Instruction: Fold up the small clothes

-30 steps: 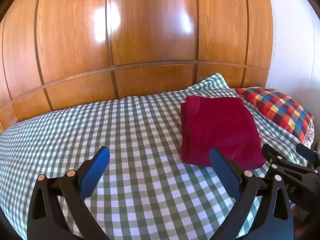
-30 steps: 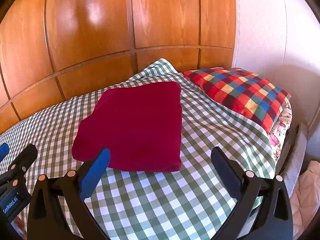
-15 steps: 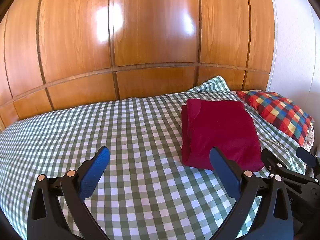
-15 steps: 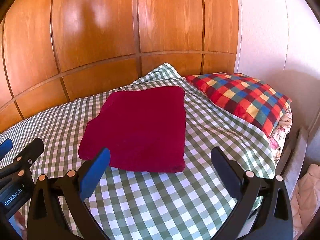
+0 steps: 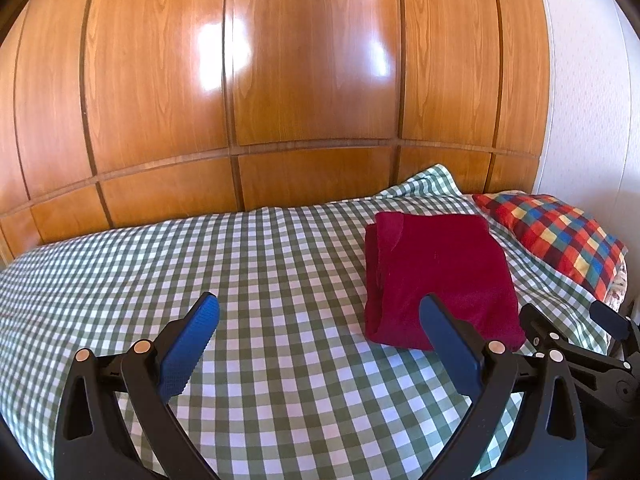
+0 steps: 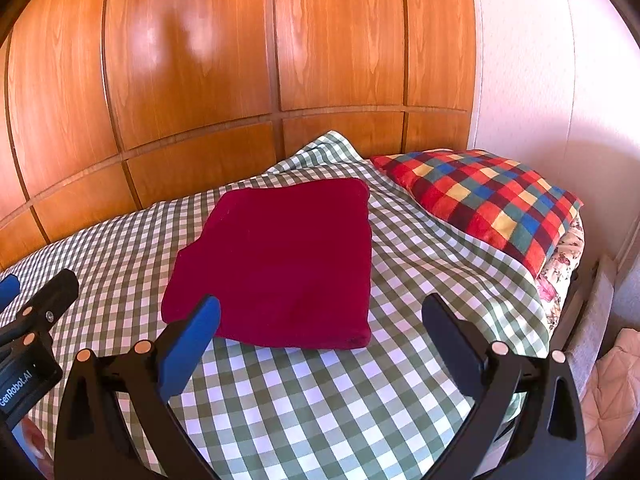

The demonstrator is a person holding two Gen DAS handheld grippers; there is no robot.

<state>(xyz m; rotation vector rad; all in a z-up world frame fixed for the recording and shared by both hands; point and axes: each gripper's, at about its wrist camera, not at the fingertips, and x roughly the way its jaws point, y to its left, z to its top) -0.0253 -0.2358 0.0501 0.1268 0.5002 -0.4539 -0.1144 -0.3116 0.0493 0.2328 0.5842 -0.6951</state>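
Observation:
A dark red garment point(image 5: 436, 276) point(image 6: 280, 260) lies folded into a neat rectangle on the green-and-white checked bed cover point(image 5: 240, 280) point(image 6: 320, 400), towards the right side near the pillow. My left gripper point(image 5: 316, 316) hovers open above the cover, left of and nearer than the garment, holding nothing. My right gripper point(image 6: 318, 316) is open too, held above the garment's near edge with nothing between its blue pads. Each gripper shows at the edge of the other's view.
A multicoloured checked pillow point(image 5: 556, 236) point(image 6: 488, 200) rests at the right end of the bed, over a floral one point(image 6: 560, 264). A glossy wooden panelled wall point(image 5: 300, 80) runs behind the bed. A white wall point(image 6: 540, 80) stands to the right. The mattress edge drops off at right.
Both grippers have drawn back and up from the bed, so the folded garment sits farther off and more wall shows. The garment itself has not moved.

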